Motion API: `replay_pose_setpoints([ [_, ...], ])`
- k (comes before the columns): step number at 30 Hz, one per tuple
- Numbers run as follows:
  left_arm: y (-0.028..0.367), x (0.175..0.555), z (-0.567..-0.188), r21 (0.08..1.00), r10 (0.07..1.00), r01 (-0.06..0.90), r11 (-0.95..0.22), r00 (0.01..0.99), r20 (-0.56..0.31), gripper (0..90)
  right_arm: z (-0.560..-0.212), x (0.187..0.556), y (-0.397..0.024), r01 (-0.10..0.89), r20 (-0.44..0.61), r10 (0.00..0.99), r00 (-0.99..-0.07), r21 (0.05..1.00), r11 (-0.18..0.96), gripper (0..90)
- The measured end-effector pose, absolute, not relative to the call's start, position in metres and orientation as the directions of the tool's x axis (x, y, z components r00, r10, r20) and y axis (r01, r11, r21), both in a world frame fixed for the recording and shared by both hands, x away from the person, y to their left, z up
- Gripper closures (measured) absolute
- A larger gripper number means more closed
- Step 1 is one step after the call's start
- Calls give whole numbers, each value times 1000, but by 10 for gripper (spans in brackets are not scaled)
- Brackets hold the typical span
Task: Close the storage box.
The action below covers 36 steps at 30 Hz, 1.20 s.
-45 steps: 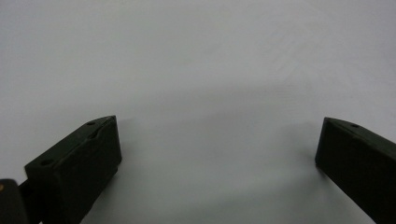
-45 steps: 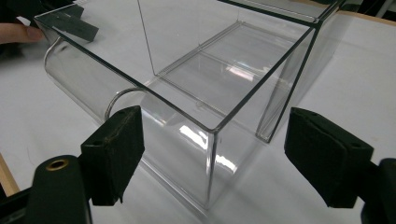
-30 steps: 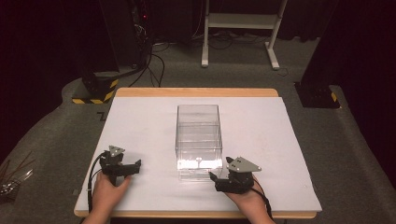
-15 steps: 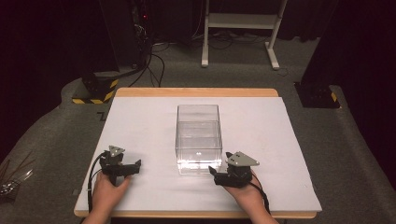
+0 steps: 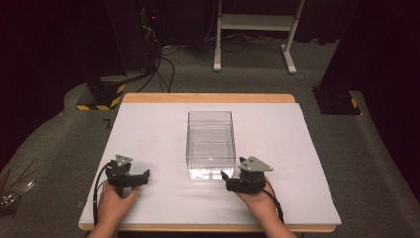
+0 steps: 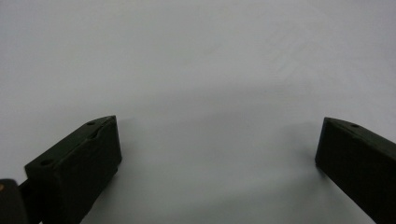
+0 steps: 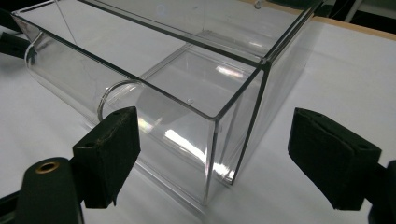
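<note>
A clear plastic box (image 5: 210, 144) stands in the middle of the white table (image 5: 148, 129); nothing shows inside it. In the right gripper view its near corner (image 7: 219, 116) stands just ahead, between the two spread black jaws. My right gripper (image 5: 229, 178) is open, close by the box's front right corner, apart from it. My left gripper (image 5: 143, 176) rests low over the white surface to the box's left, open, with bare table between its jaws (image 6: 219, 154).
The table's wooden edge (image 5: 208, 97) runs along the far side. Beyond it on the grey carpet stand a white frame (image 5: 252, 29), black cables (image 5: 163, 64) and a black-and-yellow striped base (image 5: 99, 96). Thin tools (image 5: 12, 191) lie on the floor at left.
My right gripper has moved a little toward the box's front right corner. The left gripper has stayed where it was.
</note>
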<state>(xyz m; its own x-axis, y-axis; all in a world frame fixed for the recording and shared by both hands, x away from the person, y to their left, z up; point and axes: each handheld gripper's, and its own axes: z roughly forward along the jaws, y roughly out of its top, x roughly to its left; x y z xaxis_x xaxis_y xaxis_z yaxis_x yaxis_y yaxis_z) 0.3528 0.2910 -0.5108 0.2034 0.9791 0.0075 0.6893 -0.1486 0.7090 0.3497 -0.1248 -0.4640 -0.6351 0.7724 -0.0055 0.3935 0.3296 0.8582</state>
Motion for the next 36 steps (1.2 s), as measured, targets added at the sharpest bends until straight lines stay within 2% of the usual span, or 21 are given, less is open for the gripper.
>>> replay_pose_setpoints([
  [36, 291, 353, -511, 708, 979, 691, -149, 204, 7, 5, -468, 388, -122, 430, 10, 825, -565, 857, 284, 175],
])
